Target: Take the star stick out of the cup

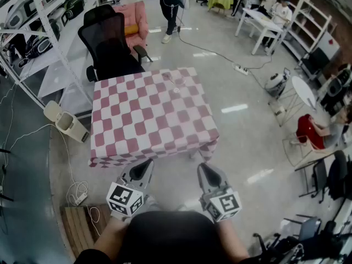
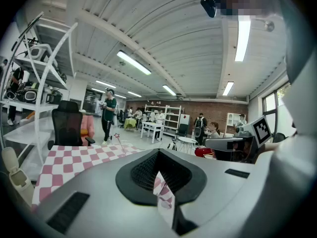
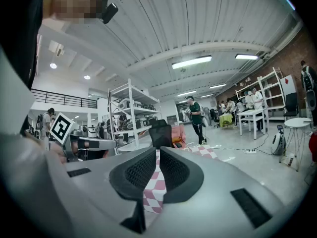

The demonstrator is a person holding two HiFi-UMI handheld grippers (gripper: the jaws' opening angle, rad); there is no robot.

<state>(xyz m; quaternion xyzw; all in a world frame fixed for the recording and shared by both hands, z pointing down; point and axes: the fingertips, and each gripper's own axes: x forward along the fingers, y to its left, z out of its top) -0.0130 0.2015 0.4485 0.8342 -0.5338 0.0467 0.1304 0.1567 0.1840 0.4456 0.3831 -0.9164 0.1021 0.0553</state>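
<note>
- Filling mid-frame in the head view: checkered table (image 1: 151,120).
- Hovering short of its 6 o'clock edge: left gripper (image 1: 147,166) and right gripper (image 1: 203,168), both pinched together, gripping nothing.
- Leaning near the 12 o'clock edge: star stick (image 2: 119,142), tiny; cup too small to make out.

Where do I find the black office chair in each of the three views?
Head view: the black office chair is at upper left, beyond the far edge of the checkered table.
Left gripper view: left of the middle, behind the table.
Right gripper view: near the centre, left of the table.
Shared landmark: the checkered table.
</note>
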